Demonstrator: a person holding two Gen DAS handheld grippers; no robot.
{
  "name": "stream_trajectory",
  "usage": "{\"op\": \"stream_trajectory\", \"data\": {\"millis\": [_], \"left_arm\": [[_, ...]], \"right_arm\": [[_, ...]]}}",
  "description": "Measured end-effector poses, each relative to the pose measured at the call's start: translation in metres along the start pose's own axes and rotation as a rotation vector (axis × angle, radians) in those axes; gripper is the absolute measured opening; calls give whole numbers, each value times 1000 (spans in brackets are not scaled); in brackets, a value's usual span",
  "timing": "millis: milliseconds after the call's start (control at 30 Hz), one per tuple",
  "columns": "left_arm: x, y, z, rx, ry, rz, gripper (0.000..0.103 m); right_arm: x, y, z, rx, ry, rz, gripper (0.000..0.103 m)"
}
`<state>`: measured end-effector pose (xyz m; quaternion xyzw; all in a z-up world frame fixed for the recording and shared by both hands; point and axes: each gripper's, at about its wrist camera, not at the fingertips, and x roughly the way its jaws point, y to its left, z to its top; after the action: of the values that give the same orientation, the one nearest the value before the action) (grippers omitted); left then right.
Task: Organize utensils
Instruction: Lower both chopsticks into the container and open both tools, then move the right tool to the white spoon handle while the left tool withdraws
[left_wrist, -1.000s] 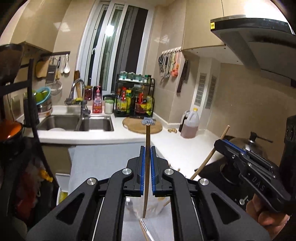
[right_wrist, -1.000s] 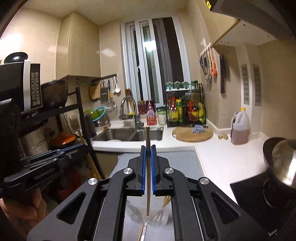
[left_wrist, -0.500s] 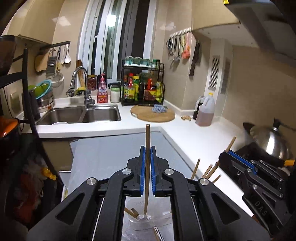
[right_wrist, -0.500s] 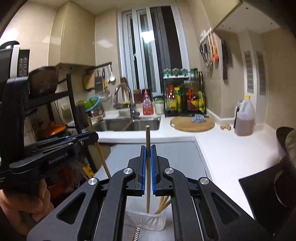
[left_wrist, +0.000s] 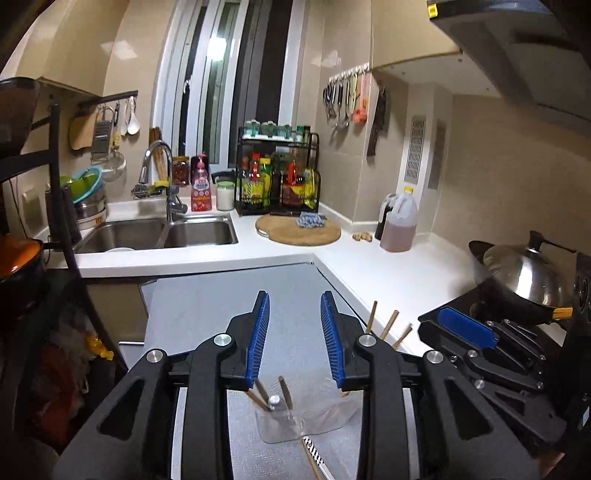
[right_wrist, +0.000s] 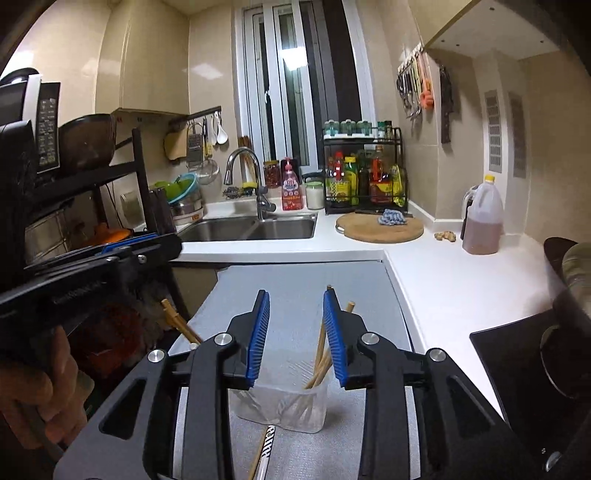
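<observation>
Now two claws agape, left claw (left_wrist: 294, 339), right claw (right_wrist: 297, 339); one cup (right_wrist: 282, 408).

The left claw (left_wrist: 294, 339) covers much of the clear cup (left_wrist: 280, 424), so I cannot count the chopsticks (left_wrist: 284, 387) in it. In the right view, that cup's (right_wrist: 284, 410) rim runs behind the right claw (right_wrist: 297, 339). A printed stick (right_wrist: 265, 452) on the desk (right_wrist: 295, 277) runs off the bottom edge, its lettering too blurred to read. The wok (left_wrist: 524, 280) is cut by the right edge.
</observation>
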<state>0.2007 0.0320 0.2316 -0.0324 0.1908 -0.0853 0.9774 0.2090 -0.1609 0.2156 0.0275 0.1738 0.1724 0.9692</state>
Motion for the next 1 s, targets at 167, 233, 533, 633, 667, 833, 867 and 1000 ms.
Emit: {"op": "stream_trajectory", "data": {"millis": [167, 233, 533, 633, 667, 833, 867, 1000], "left_arm": [[-44, 2, -25, -25, -51, 20, 29], [-59, 1, -45, -33, -59, 38, 29], [-84, 4, -155, -85, 0, 119, 29], [-81, 4, -192, -94, 34, 158, 29], [-82, 4, -201, -100, 43, 163, 29], [-80, -1, -242, -83, 72, 189, 23], [-79, -2, -248, -79, 79, 188, 21], [-75, 3, -256, -85, 93, 190, 21]], "right_arm": [[-39, 0, -22, 13, -39, 3, 31], [-53, 3, -39, 9, -41, 3, 31], [-82, 11, -124, 25, 2, 15, 25], [-84, 13, -149, 21, 16, 20, 13], [-84, 13, -156, 27, 21, 21, 10], [-76, 6, -189, 81, 75, 26, 5], [-72, 5, -195, 92, 95, 32, 5], [-57, 1, -219, 139, 176, 54, 6]]}}
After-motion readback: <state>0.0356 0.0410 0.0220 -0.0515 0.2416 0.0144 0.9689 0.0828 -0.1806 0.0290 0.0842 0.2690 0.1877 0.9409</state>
